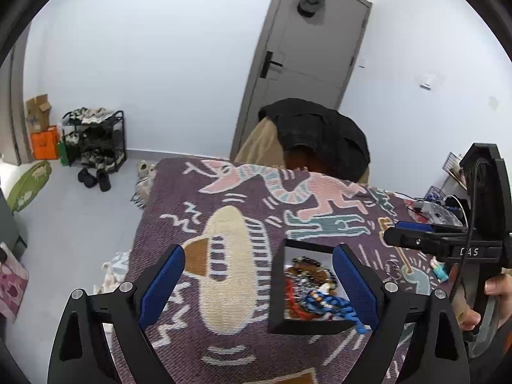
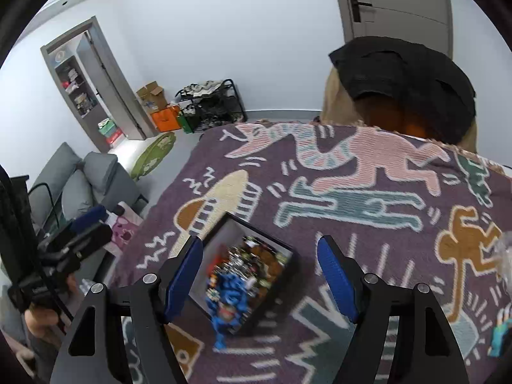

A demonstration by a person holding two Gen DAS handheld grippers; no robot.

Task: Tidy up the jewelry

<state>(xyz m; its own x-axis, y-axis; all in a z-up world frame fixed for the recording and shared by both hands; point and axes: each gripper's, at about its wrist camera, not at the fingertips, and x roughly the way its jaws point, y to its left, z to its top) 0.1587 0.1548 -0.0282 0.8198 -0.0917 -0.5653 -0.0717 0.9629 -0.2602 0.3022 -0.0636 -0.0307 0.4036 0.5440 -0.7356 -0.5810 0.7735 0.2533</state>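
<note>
A green round mat (image 1: 28,185) lay on the pale floor at the far left, beside an orange bag (image 1: 44,142) and a black shoe rack (image 1: 96,137) against the white wall. Slippers (image 1: 94,177) sat in front of the rack. A purple blanket (image 1: 230,220) patterned with pink, teal and cream figures covered the table in the middle of the room. Beyond it a dark jacket (image 1: 320,128) hung over a chair before a grey door (image 1: 307,57). The left gripper (image 1: 259,284) was spread wide above the blanket with nothing between its blue pads. The black box (image 1: 278,288) of jewelry stood on the blanket near the front edge, a blue beaded strand (image 1: 336,307) spilling over its near rim. The right gripper (image 2: 260,283) hung over the box, its jaws apart and empty. A grey sofa (image 2: 80,179) stood off the table's left side.
</note>
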